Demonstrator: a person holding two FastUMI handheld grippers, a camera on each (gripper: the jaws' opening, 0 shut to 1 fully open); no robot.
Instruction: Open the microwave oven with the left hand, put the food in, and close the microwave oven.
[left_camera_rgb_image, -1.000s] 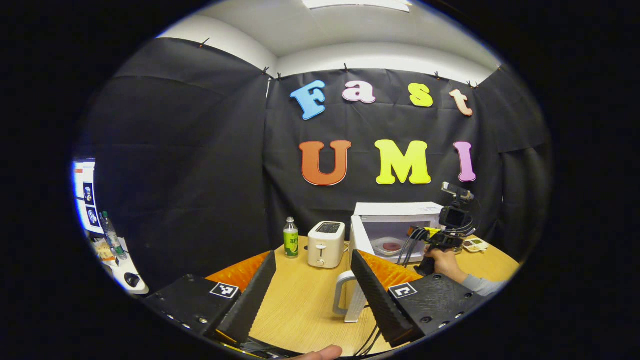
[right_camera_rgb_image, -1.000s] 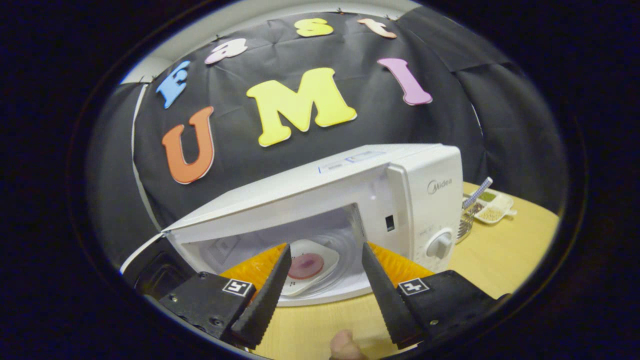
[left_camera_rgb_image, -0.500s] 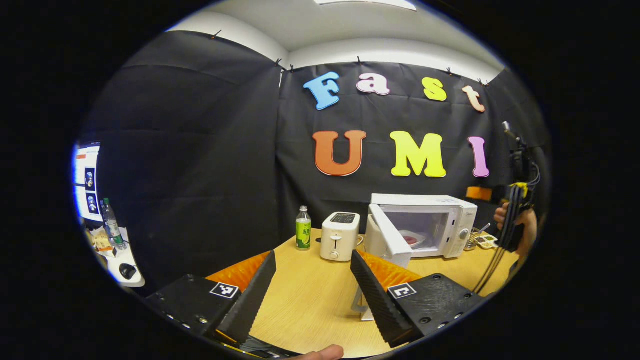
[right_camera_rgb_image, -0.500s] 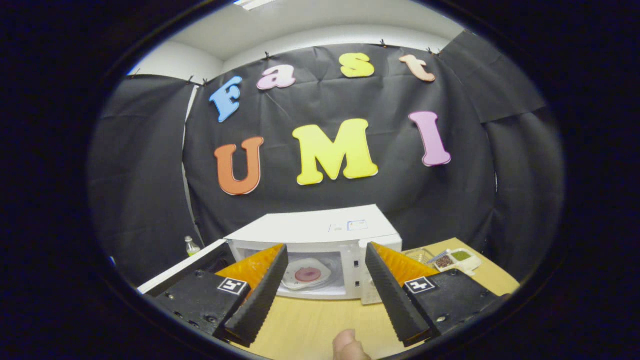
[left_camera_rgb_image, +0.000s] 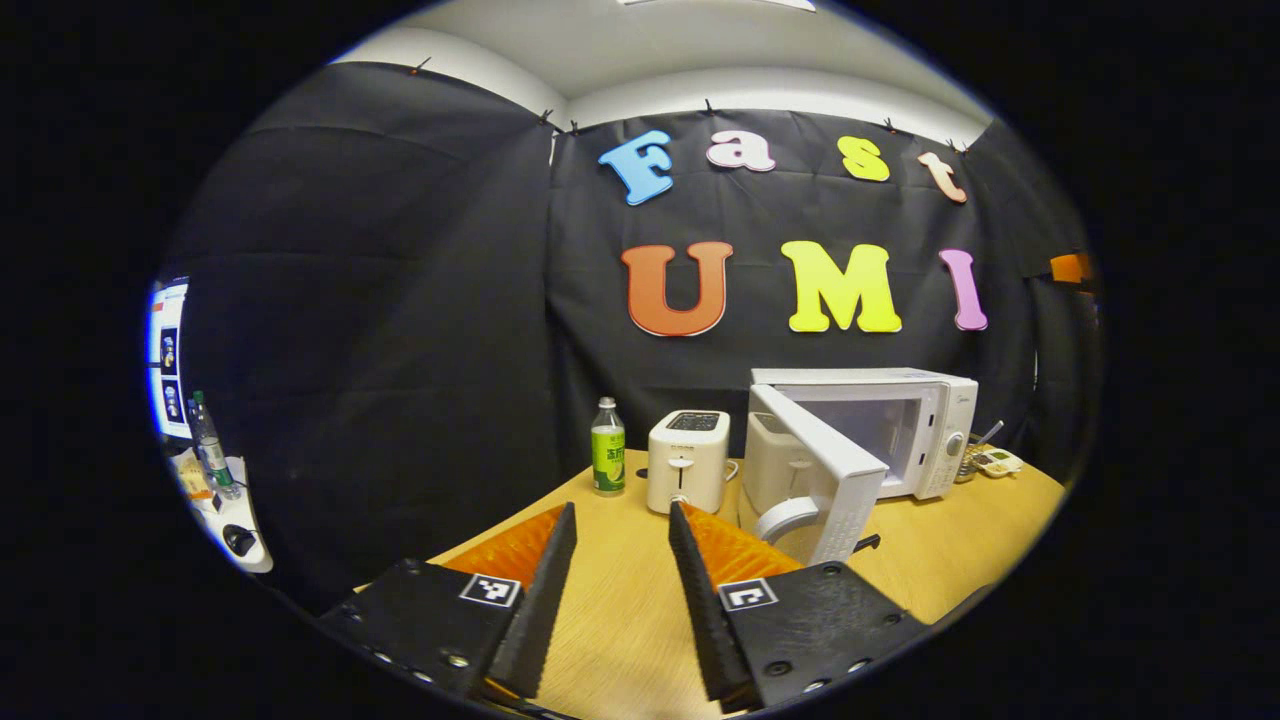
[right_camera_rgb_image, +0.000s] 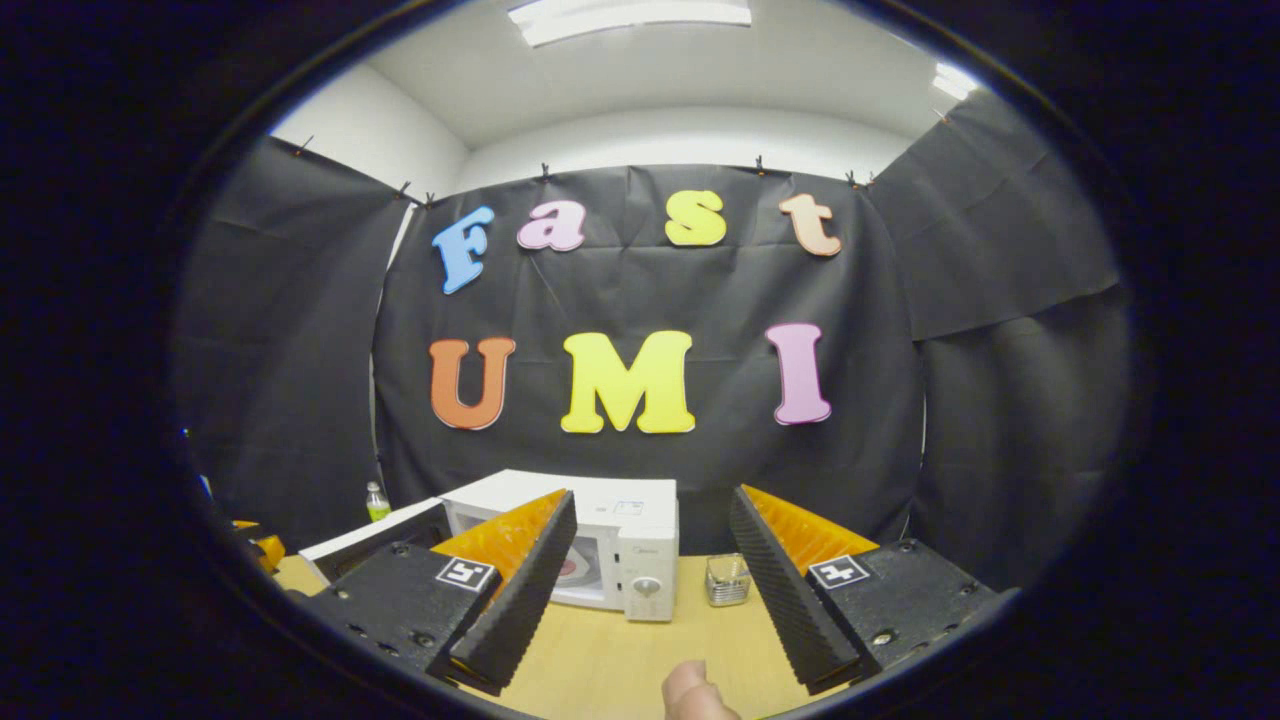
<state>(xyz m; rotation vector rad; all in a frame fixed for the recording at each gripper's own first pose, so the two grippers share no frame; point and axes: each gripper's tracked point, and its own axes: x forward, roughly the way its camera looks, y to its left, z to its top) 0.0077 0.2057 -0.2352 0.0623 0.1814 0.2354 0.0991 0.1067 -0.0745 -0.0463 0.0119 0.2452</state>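
I log a green-labelled bottle (left_camera_rgb_image: 606, 447) standing upright on the wooden table (left_camera_rgb_image: 620, 590), a white toaster (left_camera_rgb_image: 686, 460) just beside it, a compartment tray (left_camera_rgb_image: 996, 461) at the far edge, and a small metal basket (right_camera_rgb_image: 727, 580).

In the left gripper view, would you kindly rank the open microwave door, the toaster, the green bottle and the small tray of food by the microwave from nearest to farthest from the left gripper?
1. Microwave door: swung open, just right of the left gripper.
2. Toaster: ahead, near centre.
3. Green bottle: left of the toaster, slightly farther back, though the two are close.
4. Small tray: far right, beyond the microwave.
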